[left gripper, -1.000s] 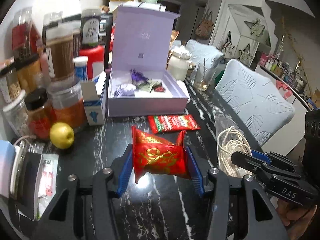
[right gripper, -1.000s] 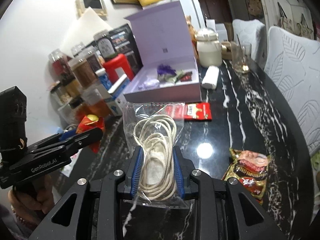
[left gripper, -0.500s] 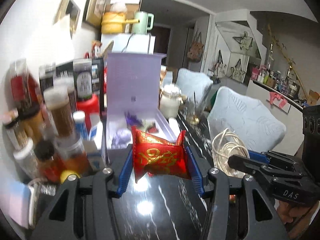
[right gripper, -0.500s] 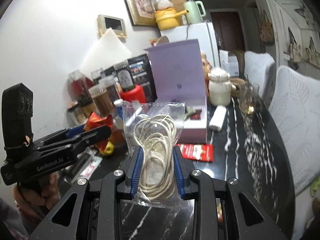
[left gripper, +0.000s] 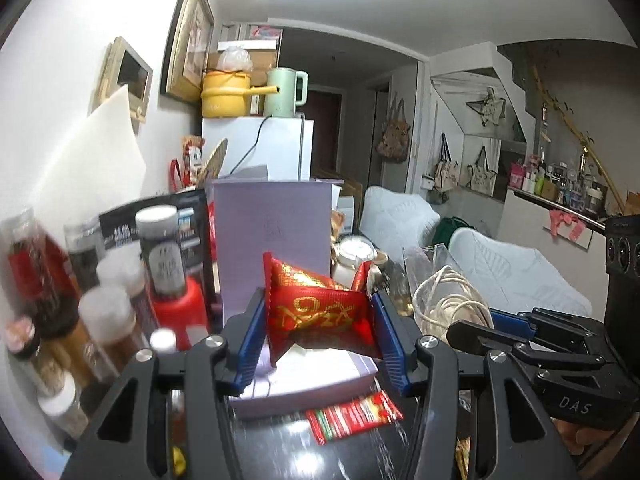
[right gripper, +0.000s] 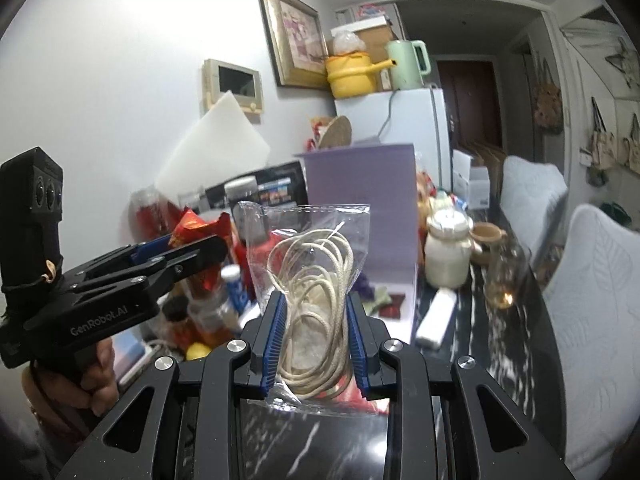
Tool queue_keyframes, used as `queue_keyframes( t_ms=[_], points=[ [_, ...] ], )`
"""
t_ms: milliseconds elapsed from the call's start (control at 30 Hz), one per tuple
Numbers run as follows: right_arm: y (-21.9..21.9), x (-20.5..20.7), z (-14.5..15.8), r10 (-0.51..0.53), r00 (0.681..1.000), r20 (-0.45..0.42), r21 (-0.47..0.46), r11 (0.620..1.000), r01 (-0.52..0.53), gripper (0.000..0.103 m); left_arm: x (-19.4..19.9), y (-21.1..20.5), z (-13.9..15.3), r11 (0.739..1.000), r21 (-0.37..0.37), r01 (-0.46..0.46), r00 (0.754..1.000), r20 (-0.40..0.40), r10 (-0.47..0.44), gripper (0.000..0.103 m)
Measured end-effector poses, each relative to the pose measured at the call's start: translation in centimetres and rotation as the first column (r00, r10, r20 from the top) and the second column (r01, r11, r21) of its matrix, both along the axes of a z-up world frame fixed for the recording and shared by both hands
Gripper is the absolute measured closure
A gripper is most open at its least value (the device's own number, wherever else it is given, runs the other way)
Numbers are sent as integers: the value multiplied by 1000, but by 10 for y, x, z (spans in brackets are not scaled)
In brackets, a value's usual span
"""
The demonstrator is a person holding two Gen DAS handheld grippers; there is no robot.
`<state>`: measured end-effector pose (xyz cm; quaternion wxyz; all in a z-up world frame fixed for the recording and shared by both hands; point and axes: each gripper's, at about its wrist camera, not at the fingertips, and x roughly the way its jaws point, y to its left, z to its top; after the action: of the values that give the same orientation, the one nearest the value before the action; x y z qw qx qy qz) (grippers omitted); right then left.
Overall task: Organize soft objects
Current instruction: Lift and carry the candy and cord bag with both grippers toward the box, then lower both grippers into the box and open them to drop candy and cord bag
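My left gripper [left gripper: 318, 322] is shut on a red pouch with gold print [left gripper: 316, 312] and holds it up in front of the open lilac box [left gripper: 276, 232]. My right gripper [right gripper: 316, 320] is shut on a clear bag of cream cord [right gripper: 310, 280], lifted above the black marble table [right gripper: 496, 344]. The lilac box [right gripper: 360, 200] stands behind the bag, lid upright, with small items inside. Each gripper shows in the other's view: the right one [left gripper: 472, 326] at right, the left one [right gripper: 200, 248] at left with the pouch [right gripper: 196, 224].
A red snack packet [left gripper: 354, 416] lies on the table in front of the box. Jars and bottles [left gripper: 100, 304] crowd the left side by the wall. A white jar [right gripper: 446, 256], a glass [right gripper: 504, 276] and a white roll [right gripper: 436, 316] stand right of the box. Pale chairs [right gripper: 592, 280] line the right edge.
Both grippers have risen and tilted up with their loads, and moved closer to the lilac box. More of the room and less of the tabletop shows now.
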<state>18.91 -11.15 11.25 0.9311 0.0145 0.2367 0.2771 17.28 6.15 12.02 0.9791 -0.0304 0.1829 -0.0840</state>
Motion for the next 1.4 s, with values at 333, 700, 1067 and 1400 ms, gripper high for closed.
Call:
queue_keyframes(
  t_ms=[333, 700, 1067, 1400],
  points=[
    [14, 70, 20, 7, 999, 38, -8, 1000, -6, 73, 71, 6, 11, 1000, 15, -9, 1000, 21, 8, 52],
    [29, 158, 15, 5, 999, -50, -16, 1000, -5, 73, 141, 8, 0, 996, 72, -57, 998, -15, 58, 52],
    [50, 215, -17, -40, 992, -119, -86, 996, 30, 73, 188, 18, -34, 989, 101, -107, 987, -109, 118, 52],
    [59, 247, -56, -75, 975, -210, -159, 986, 41, 73, 221, 25, -73, 988, 96, -124, 962, -233, 144, 52]
  ],
)
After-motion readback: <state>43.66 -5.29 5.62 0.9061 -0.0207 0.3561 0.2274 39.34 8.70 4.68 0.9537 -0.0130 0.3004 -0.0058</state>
